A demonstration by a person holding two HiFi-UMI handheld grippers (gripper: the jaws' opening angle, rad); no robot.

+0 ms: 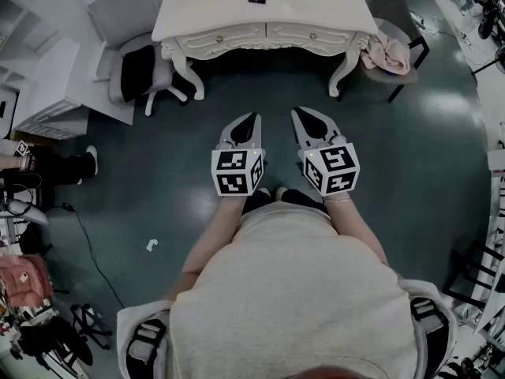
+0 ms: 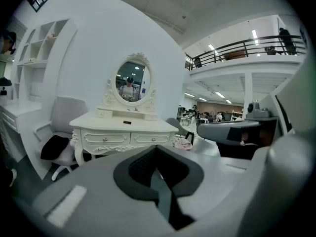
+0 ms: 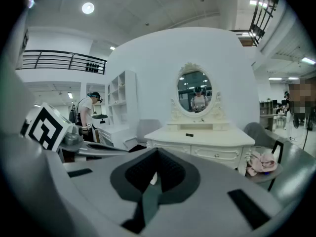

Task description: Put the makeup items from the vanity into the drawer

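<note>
The cream vanity (image 1: 316, 6) stands a few steps ahead of me, both of its front drawers (image 1: 225, 36) closed. One small black makeup item (image 1: 256, 1) lies on its top, also seen in the left gripper view (image 2: 127, 122) and the right gripper view (image 3: 189, 135) below the oval mirror (image 3: 195, 92). My left gripper (image 1: 254, 118) and right gripper (image 1: 296, 113) hang side by side over the dark floor, well short of the vanity. Both are shut and hold nothing, their tips meeting in the left gripper view (image 2: 156, 147) and the right gripper view (image 3: 157, 151).
A grey chair with a black cushion (image 1: 138, 69) stands left of the vanity. Another chair carrying a pink cloth (image 1: 387, 54) stands to its right. A white shelf unit (image 1: 47, 93) and a person (image 1: 47, 164) are at the far left. A cable and a small white scrap (image 1: 152, 245) lie on the floor.
</note>
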